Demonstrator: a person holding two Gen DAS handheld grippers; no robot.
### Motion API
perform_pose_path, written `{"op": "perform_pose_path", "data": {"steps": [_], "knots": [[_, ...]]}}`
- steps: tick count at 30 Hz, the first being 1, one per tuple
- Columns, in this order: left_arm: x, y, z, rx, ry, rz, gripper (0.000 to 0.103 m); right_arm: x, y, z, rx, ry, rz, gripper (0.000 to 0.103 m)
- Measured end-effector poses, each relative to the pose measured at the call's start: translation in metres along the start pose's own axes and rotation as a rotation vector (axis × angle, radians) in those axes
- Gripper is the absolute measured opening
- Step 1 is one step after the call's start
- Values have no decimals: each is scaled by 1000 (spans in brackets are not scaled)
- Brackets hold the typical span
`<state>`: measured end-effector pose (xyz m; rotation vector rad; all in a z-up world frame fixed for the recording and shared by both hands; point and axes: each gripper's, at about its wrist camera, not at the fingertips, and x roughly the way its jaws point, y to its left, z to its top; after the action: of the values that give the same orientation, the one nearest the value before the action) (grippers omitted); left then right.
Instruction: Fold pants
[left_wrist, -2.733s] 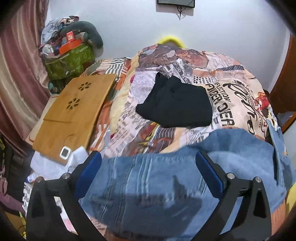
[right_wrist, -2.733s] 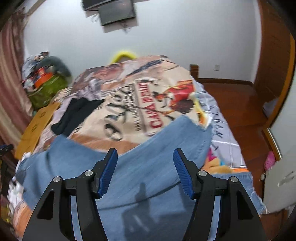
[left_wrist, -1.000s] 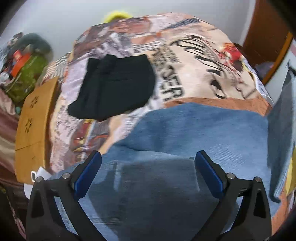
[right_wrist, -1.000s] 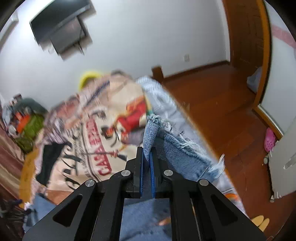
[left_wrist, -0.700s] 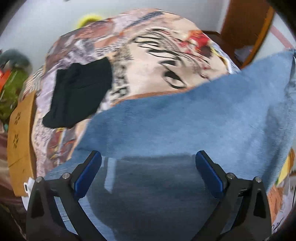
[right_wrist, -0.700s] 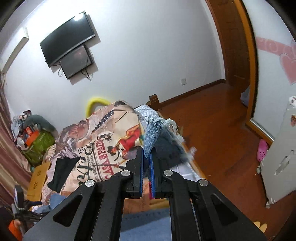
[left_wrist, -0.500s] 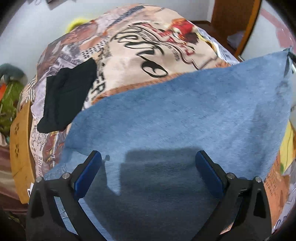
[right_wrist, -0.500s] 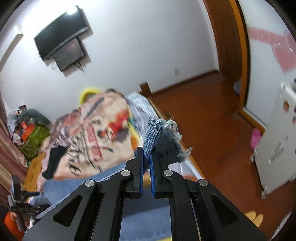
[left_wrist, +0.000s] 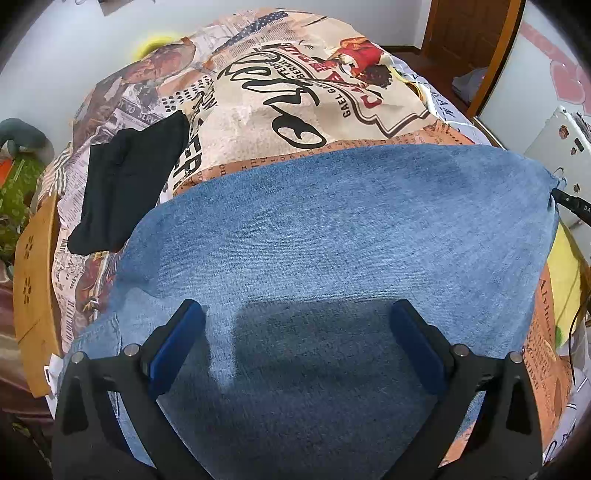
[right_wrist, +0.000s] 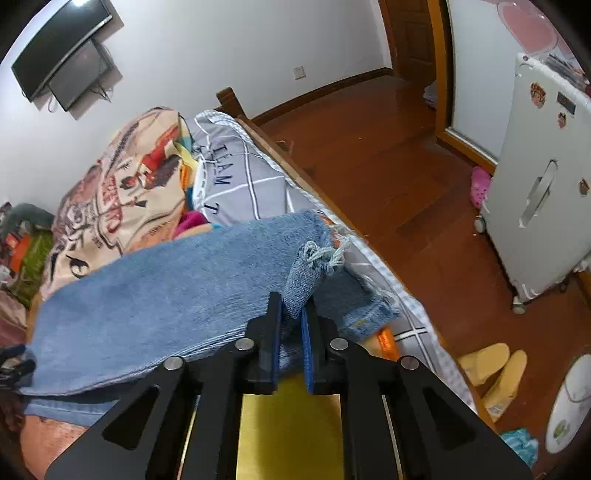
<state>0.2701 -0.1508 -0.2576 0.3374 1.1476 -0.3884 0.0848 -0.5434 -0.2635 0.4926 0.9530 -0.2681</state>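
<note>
right hand-held gripper (right_wrist: 291, 317): opening, frayed jeans (right_wrist: 166, 288) hem between | left hand-held gripper (left_wrist: 299, 332): spread

Your blue denim pants (left_wrist: 332, 236) lie folded over across the near bed, frayed hem lifted at right.

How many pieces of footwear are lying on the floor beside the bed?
3. A pair of yellow slippers lies side by side on the floor near the bed's edge, and a pink clog sits by the white appliance. Others may be hidden.
</note>
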Motion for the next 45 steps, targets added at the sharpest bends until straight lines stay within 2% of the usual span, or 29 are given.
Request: {"op": "perform_pose_path", "data": {"steps": [7,11,13,18,26,31,34,40,45], "knots": [[-4,2,-5,-17,-12,-16,103,-14,14,0,-134,36,-161,29],[-13,4,-8,-8,-34,-2,103,-36,27,1,-179,-16,-164,44],[-22,10,-9,-20,-65,9,103,-47,39,5,-190,-50,-135,50],[-52,42,-11,-100,-144,38,103,-57,89,9,-276,-80,-34,52],[-97,128,-33,-276,-241,148,103,-55,193,11,-485,-119,132,56],[-107,193,-60,-407,-247,228,103,-46,254,6,-592,-115,229,57],[-107,229,-80,-490,-248,249,102,-37,292,1,-668,-101,282,57],[-101,289,-118,-610,-249,252,102,-13,362,-11,-795,-55,358,57],[-78,318,-141,-648,-191,262,97,12,407,-25,-873,9,409,57]]}}
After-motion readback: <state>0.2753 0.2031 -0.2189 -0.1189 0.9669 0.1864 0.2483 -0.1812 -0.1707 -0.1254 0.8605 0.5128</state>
